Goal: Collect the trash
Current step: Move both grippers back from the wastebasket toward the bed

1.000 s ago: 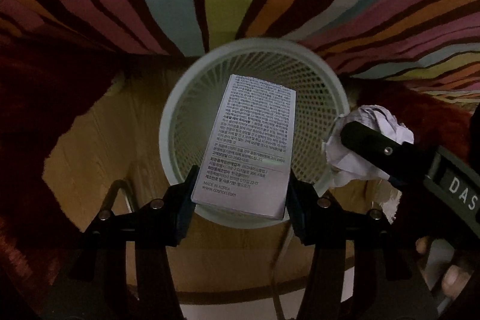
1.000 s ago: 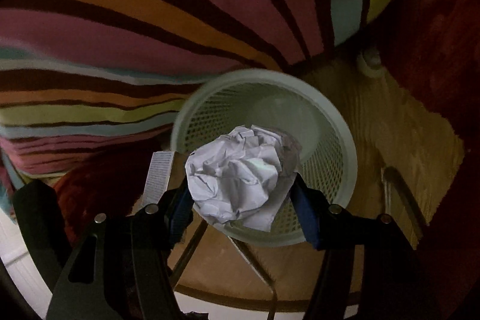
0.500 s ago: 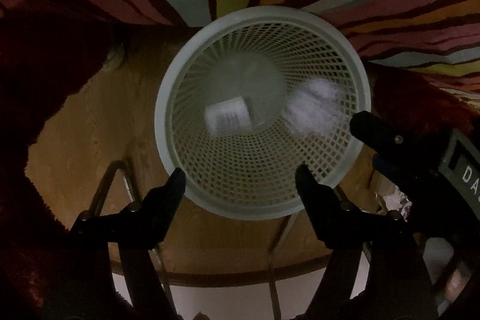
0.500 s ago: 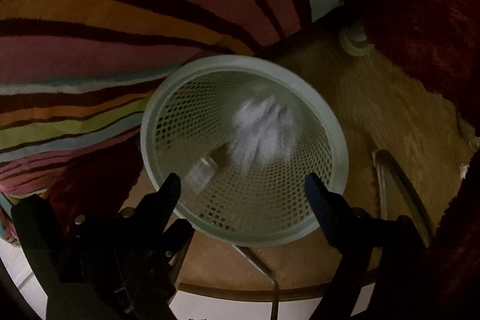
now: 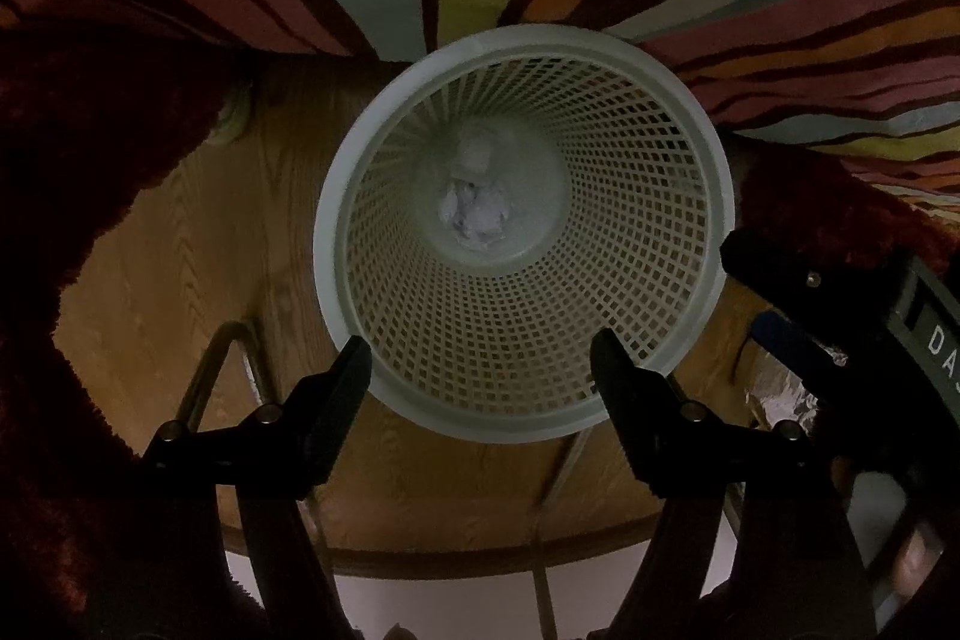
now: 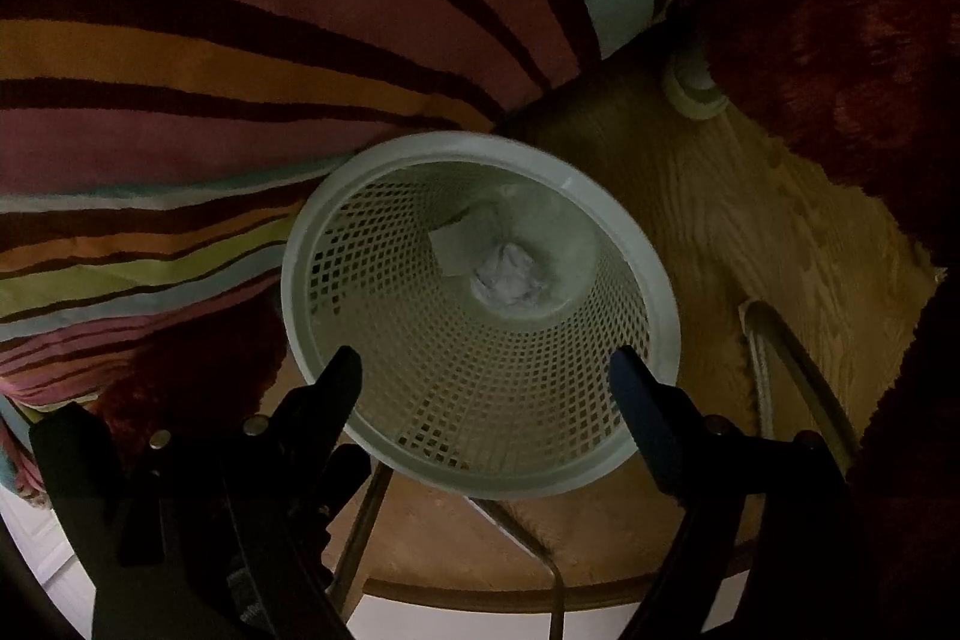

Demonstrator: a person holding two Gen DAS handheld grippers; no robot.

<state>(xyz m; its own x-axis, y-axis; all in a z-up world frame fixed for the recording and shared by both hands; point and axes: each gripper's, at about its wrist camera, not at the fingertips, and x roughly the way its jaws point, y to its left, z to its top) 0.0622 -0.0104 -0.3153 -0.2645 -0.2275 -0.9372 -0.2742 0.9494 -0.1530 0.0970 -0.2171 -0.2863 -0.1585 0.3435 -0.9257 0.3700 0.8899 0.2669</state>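
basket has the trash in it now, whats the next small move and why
Probably lift both hand-held grippers up and away from the basket. The left and right both stand open and empty over its mouth, and the crumpled paper and the box lie at the bottom, so nothing is left to release here.

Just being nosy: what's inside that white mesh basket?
In the basket, a crumpled paper ball lies at the bottom, with a small flat box beside it, partly covered. Anything underneath them is hidden.

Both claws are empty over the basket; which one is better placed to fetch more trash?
Probably right: a crinkled scrap lies beside the right claw, outside the basket, farther from the left claw.
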